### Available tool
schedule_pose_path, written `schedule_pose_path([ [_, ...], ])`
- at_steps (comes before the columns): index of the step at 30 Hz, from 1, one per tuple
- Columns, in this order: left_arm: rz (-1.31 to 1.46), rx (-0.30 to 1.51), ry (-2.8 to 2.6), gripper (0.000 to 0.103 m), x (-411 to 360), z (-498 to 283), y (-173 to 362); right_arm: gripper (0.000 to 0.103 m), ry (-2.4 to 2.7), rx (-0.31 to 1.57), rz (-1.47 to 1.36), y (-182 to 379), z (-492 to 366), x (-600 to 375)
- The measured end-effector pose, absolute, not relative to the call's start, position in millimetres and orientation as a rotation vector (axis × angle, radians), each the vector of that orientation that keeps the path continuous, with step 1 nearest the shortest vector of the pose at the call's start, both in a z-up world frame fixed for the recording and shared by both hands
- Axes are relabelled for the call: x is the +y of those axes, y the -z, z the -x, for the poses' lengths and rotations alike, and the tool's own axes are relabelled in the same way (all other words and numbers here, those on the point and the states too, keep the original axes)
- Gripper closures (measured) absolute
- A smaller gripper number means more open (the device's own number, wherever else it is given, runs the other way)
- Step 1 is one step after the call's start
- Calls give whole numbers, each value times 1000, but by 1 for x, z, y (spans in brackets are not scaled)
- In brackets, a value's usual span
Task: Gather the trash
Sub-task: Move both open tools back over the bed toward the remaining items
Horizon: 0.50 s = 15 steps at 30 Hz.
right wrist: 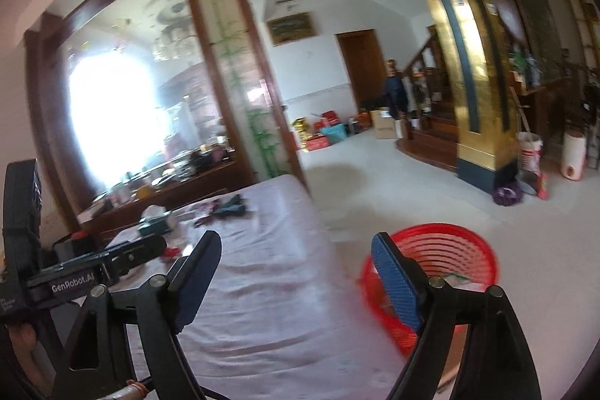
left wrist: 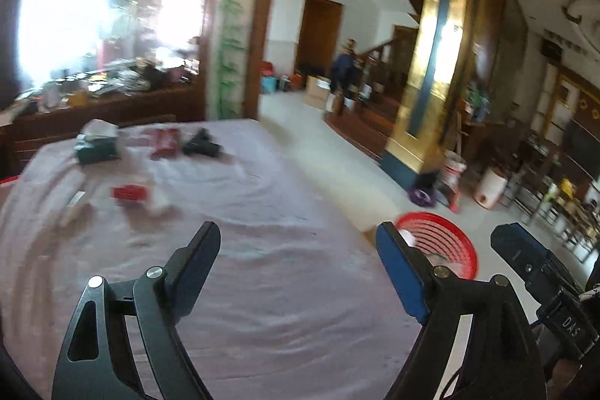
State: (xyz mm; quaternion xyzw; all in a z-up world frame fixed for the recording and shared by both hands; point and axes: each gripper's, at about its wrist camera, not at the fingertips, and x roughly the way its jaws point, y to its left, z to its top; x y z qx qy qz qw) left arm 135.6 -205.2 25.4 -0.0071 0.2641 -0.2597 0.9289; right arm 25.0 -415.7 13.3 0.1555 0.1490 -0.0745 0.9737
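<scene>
Beyond our left fingers [left wrist: 202, 250], far up the table [left wrist: 262, 212], lies the trash: a red packet [left wrist: 129, 193] nearest, then a red wrapper [left wrist: 165, 142], a dark scrap [left wrist: 201, 146] and a tissue box [left wrist: 96, 147]. We hold both grippers spread wide, nothing between the fingers. Behind the right-hand fingers of our left gripper [left wrist: 300, 272] and right gripper [right wrist: 296, 278] sits the red basket [right wrist: 450, 250] on the floor, off the table's edge.

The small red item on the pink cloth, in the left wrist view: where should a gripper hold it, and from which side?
Blur hides its details. The small red item lies low and flat on the pink cloth, so probably come from above with the open left gripper, pinching across its shorter, near-to-far width.
</scene>
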Motion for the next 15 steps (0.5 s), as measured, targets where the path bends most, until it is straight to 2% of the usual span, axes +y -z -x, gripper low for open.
schedule_pose_path([
  [8, 66, 505, 437, 19, -128, -140, -35, 16, 62, 294, -242, -25, -54, -349],
  [15, 88, 515, 346, 18, -82, -169, -22, 15, -7, 337, -223, -10, -98, -312],
])
